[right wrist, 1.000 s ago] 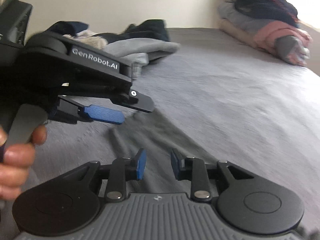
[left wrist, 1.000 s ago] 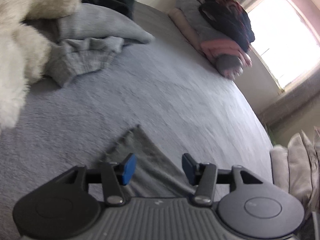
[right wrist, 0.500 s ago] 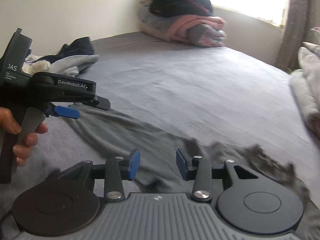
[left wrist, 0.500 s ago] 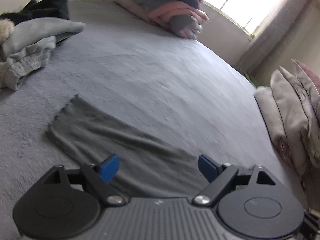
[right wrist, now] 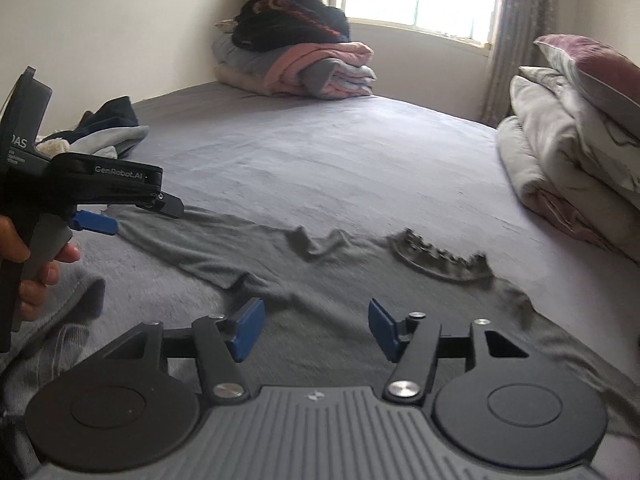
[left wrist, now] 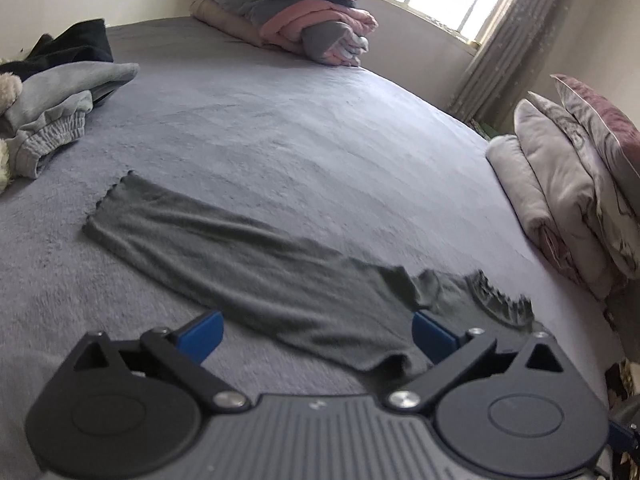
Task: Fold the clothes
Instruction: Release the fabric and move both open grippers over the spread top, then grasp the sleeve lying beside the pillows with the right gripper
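Since a second ago both your views have swung toward the window end of the room, and both sets of jaws have just been opening: your left gripper (left wrist: pixel 316 336) now stands spread wide and your right gripper (right wrist: pixel 316 330) is parted too, with nothing pinched between the blue pads of either. Under the left gripper's jaws lies the dark grey garment (left wrist: pixel 256 268), stretched out as a long narrow band across the grey bedspread (left wrist: pixel 300 140); its wavy-hemmed end points toward the left of that view and its ruffled neckline (right wrist: pixel 440 260) sits near the right, a small raised wrinkle just beside it. In the right wrist view the same garment runs beneath the right gripper's pads, and your left hand (right wrist: pixel 28 264) shows at the left edge holding its gripper's handle, one blue pad above the cloth's far end. Farther out, a heap of loose grey and dark clothes (left wrist: pixel 60 96) rests at the bed's left side, well apart from the garment. A folded stack of blankets (right wrist: pixel 304 64) sits by the window, and pillows (left wrist: pixel 572 184) are piled at the right.
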Demonstrator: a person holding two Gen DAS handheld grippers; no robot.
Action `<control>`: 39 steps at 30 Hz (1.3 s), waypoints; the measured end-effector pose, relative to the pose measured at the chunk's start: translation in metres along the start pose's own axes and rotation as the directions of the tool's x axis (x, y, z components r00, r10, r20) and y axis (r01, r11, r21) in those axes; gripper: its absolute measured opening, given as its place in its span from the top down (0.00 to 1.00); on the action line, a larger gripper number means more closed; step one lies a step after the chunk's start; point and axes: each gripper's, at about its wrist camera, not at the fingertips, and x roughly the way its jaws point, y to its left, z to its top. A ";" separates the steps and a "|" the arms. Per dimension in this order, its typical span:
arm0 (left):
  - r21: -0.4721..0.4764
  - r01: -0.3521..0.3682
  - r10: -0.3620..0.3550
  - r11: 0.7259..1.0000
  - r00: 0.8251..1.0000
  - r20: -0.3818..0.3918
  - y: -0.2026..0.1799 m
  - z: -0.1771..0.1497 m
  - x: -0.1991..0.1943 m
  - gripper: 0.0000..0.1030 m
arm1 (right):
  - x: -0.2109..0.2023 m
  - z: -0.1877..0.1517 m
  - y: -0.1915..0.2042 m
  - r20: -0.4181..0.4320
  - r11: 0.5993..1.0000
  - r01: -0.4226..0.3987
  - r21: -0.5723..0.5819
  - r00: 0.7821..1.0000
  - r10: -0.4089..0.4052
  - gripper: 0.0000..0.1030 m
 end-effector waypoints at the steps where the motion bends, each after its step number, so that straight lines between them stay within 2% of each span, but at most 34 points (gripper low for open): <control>1: 0.011 0.003 -0.003 1.000 1.000 -0.001 -0.005 -0.003 -0.003 0.00 | -0.003 -0.004 -0.003 -0.001 1.000 0.008 0.004 1.000 -0.008 0.37; 7: 0.067 0.029 -0.026 0.997 0.998 -0.050 -0.033 -0.023 -0.005 0.00 | -0.012 -0.027 -0.024 -0.013 0.997 0.073 0.033 0.997 -0.073 0.28; 13: 0.118 0.032 -0.025 0.993 0.998 -0.064 -0.056 -0.034 0.000 0.00 | -0.009 -0.044 -0.051 -0.056 0.988 0.125 0.086 0.991 -0.121 0.28; 23: 0.138 0.035 -0.020 0.990 0.994 -0.109 -0.071 -0.045 0.020 0.00 | -0.010 -0.064 -0.107 -0.050 0.967 0.196 0.165 0.980 -0.191 0.27; 29: 0.154 0.044 -0.029 0.987 0.994 -0.102 -0.079 -0.050 0.026 0.00 | -0.007 -0.083 -0.147 -0.093 0.931 0.294 0.217 0.956 -0.280 0.27; 39: 0.134 0.077 -0.060 0.988 0.990 -0.127 -0.087 -0.051 0.041 0.00 | -0.026 -0.105 -0.213 -0.118 0.845 0.384 0.372 0.922 -0.368 0.27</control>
